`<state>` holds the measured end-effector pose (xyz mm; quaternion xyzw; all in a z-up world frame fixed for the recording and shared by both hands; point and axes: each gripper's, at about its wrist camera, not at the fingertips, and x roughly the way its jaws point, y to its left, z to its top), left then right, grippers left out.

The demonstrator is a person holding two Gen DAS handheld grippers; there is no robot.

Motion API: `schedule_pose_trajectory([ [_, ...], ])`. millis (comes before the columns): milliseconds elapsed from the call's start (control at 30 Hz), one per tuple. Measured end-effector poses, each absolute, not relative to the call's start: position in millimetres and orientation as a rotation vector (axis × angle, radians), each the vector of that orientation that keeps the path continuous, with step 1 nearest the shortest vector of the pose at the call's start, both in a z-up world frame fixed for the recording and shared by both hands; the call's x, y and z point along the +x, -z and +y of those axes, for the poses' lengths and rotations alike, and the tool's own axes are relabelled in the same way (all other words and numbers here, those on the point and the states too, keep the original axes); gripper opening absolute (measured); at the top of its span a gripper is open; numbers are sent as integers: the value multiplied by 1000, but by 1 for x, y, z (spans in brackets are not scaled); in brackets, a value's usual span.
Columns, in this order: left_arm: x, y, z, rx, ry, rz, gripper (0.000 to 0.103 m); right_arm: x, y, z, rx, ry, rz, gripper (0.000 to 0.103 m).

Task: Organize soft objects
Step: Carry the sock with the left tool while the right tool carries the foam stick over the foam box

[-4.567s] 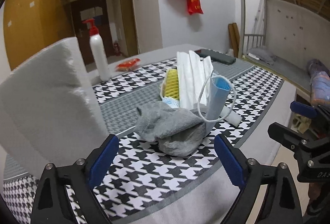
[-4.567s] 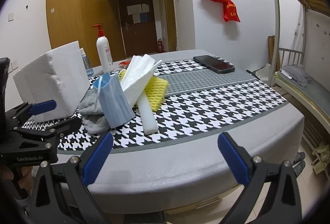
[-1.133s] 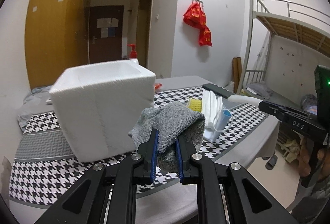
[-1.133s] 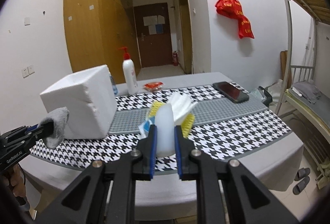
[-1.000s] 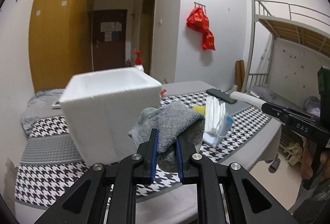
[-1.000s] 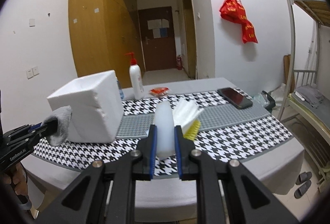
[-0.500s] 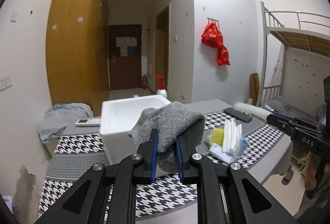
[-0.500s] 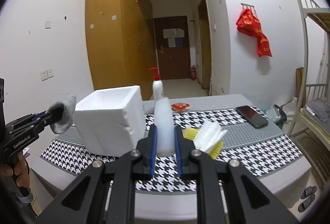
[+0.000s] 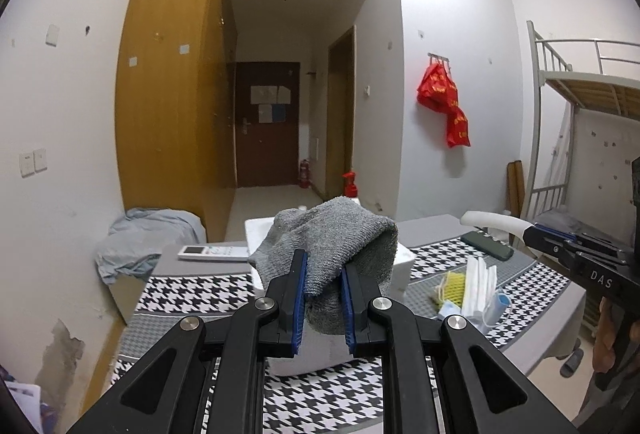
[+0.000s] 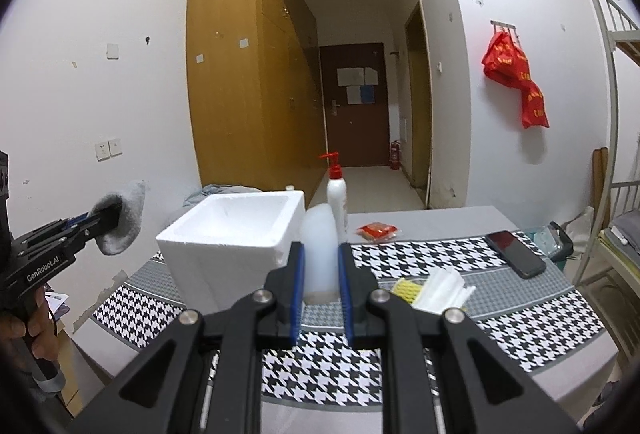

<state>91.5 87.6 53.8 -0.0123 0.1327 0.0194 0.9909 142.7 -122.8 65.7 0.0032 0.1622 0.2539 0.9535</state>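
Sock (image 9: 332, 238) sits clenched in the left tool (image 9: 322, 290), foam piece (image 10: 319, 246) in the right tool (image 10: 321, 284). Both hang above the open foam box (image 10: 236, 234), likely for dropping in.

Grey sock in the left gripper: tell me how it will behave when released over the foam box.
The grey sock bulges and droops around the left gripper, so it is probably floppy. Likely light, it should drop limply into the foam box, not roll.
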Motion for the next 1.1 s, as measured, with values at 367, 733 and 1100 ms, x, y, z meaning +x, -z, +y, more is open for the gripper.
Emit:
schedule_pose_trajectory([
  [367, 87, -52, 115, -51, -96, 254, 17, 152, -74, -88, -40, -574, 314, 19],
  [733, 89, -50, 142, -62, -150, 267, 17, 168, -73, -51, -66, -627, 328, 19],
  [1100, 94, -46, 162, -74, -177, 276, 17, 185, -72, -14, -85, -672, 343, 19],
])
